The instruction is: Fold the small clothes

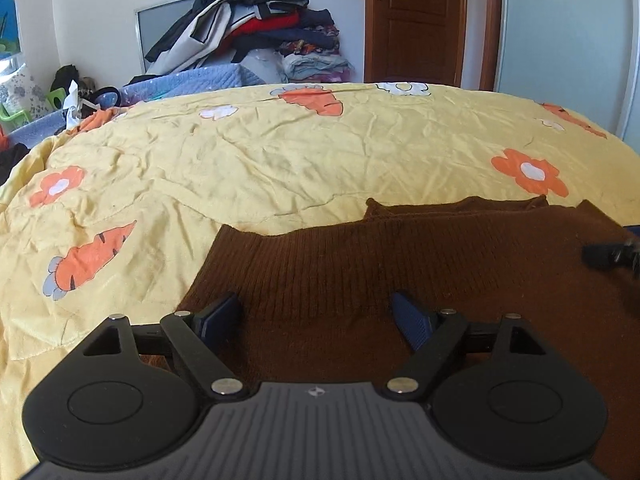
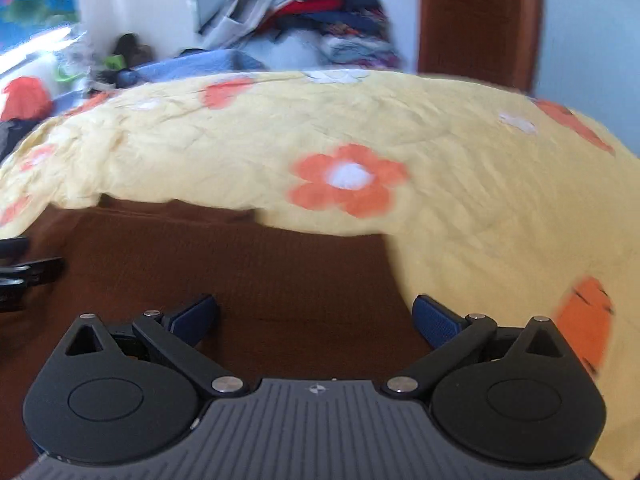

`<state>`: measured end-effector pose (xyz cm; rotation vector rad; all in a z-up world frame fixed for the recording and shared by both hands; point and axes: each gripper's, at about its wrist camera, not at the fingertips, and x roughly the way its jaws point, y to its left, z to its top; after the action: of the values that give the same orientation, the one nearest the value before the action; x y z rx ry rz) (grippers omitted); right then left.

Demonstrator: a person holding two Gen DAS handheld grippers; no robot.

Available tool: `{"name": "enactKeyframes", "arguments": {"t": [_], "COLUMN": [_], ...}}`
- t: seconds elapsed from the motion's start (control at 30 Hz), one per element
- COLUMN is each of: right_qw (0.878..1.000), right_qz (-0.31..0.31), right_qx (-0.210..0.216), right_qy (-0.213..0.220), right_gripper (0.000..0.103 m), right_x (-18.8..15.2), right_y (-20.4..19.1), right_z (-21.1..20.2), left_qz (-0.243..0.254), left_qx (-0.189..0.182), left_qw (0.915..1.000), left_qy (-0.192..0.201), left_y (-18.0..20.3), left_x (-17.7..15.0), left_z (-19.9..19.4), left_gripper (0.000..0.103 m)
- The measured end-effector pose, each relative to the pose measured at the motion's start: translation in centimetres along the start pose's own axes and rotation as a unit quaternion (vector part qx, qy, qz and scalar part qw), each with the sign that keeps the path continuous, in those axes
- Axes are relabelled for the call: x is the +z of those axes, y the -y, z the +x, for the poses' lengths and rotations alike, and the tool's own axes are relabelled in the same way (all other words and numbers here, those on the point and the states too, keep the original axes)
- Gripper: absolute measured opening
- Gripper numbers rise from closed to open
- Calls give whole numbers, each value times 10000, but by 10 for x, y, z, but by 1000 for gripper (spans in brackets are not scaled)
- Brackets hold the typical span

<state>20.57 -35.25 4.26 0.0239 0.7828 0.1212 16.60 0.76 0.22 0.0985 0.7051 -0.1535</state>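
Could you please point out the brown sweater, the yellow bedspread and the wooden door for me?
brown sweater (image 1: pixel 320 264): left wrist view, ribbed knit band.
yellow bedspread (image 1: pixel 280 160): left wrist view, bare wrinkled middle.
wooden door (image 1: pixel 416 20): left wrist view, panelled face.

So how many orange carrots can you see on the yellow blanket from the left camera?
2. One carrot lies at the left, near the brown sweater. Another carrot lies at the blanket's far edge. Orange shapes at the corners are cut off, so more may be hidden.
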Motion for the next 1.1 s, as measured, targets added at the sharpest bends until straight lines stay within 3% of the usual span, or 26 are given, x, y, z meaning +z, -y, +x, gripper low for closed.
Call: {"name": "enactKeyframes", "arguments": {"t": [0.07,0.2,0.33,0.47,0.5,0.57,0.83,0.93,1.0,1.1], "right_qw": [9994,9998,9989,9982,9991,9995,9997,9997,9997,9997], "right_qz": [332,22,81,-565,-389,-145,-224,-210,-205,-195], "right_qx": [90,-133,334,28,186,281,117,109,112,115], "right_qy": [85,-152,305,-205,0,10,51,59,63,66], "right_gripper": [103,102,103,103,103,103,103,103,103,103], "right_x": [0,5,15,12,7,9,5,5,5,5], "right_y": [16,7,-10,-29,-21,-11,-16,-16,-16,-15], "right_z": [-5,-7,-24,13,13,14,13,13,13,13], "left_qz": [-22,-35,-30,-36,-32,-22,-69,-67,-496,-739], "left_qx": [-11,-22,-27,-32,-29,-22,40,332,258,177], "left_qw": [10000,10000,10000,10000,10000,10000,9999,9991,9980,9971], "left_qy": [12,25,22,24,24,21,-121,-241,-287,-93], "left_y": [0,0,0,0,0,0,9,4,-12,-21], "left_x": [0,-1,-1,-1,0,-1,16,20,20,27], "left_z": [-1,-1,-1,-1,-1,-1,-3,15,24,13], "left_gripper": [84,85,86,86,86,86,87,93,102,100]}}
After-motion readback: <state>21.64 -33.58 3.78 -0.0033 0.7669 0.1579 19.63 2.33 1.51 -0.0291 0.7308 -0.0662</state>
